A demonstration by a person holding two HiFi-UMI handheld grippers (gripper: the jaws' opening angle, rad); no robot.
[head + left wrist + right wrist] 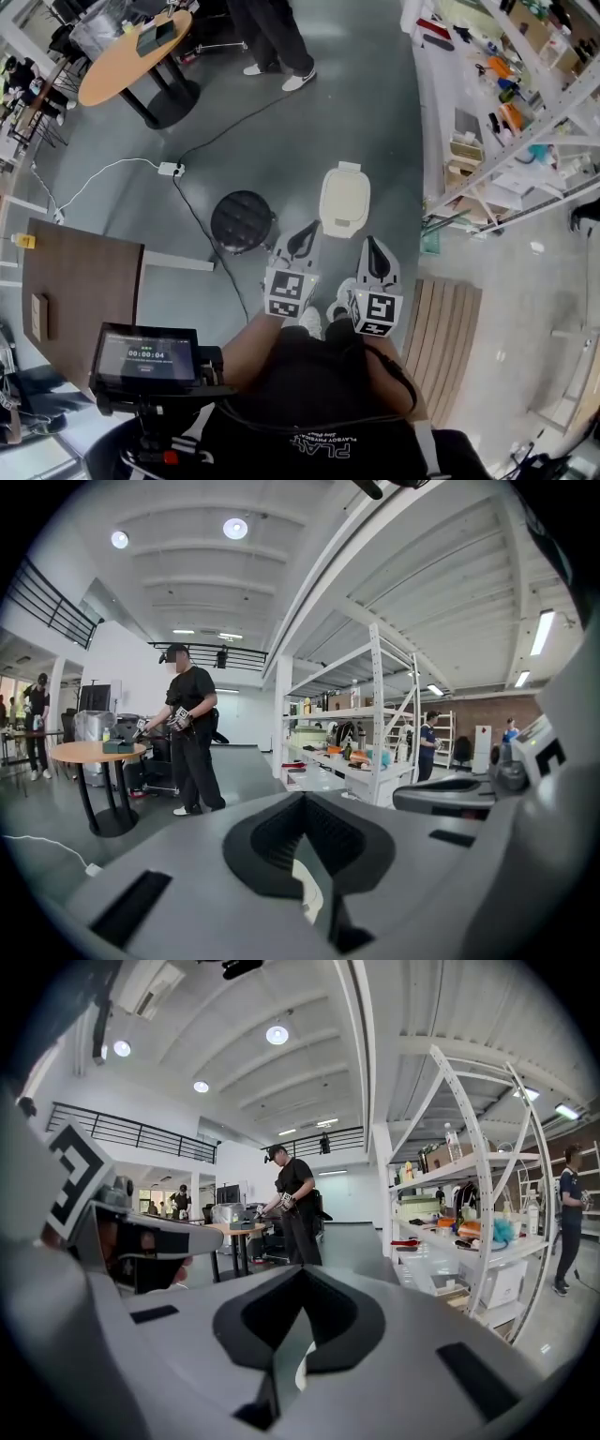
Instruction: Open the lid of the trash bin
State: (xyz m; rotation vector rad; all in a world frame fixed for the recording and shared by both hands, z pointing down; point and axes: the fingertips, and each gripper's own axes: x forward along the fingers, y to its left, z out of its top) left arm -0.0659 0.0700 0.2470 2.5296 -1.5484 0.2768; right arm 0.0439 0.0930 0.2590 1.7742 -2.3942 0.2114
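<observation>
Trash bin lid (344, 199) shows smooth cream plastic with a soft sheen. The left tool (305, 236) and right tool (373, 248) are matt grey plastic with black ribbed lining. The floor (356, 103) looks smooth, grey and faintly glossy. The stool (243, 221) has black tufted upholstery, and the slatted platform (441, 328) is pale bare wood.

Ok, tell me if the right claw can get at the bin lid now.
Probably yes: the bin lid lies closed just ahead of the right claw, with nothing standing between them.

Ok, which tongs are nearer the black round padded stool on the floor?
Left. In the head view the left tongs sit just right of the black round padded stool; the right tongs are farther right, beyond them.
</observation>
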